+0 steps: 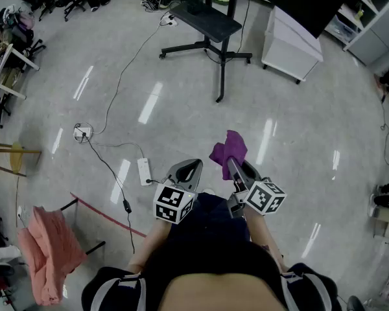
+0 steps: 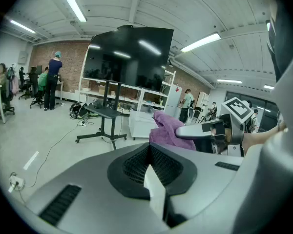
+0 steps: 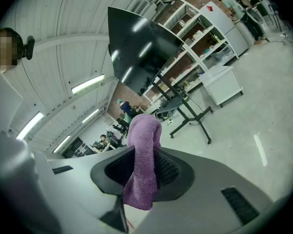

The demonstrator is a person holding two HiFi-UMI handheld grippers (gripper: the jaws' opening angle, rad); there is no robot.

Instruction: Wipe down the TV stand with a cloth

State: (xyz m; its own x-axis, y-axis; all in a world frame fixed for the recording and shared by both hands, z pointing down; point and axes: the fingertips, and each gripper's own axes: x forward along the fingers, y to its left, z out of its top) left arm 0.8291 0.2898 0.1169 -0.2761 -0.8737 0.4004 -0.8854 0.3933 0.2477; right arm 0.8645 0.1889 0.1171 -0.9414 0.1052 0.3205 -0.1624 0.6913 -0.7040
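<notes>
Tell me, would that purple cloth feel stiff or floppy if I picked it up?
Probably floppy: the purple cloth bends over and bunches where the right gripper pinches it. Likely light, since that one narrow pinch holds all of it up. Its fuzzy weave looks more apt to cling than to slip.

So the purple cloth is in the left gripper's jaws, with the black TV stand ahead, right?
No: the purple fabric cloth is clamped in the jaws of the right gripper, as the right gripper view shows. The black metal TV stand is ahead.

Glossy grey floor [image 1: 298, 128], TV stand [image 1: 207, 21], white cabinet [image 1: 290, 41], power strip [image 1: 144, 170]
</notes>
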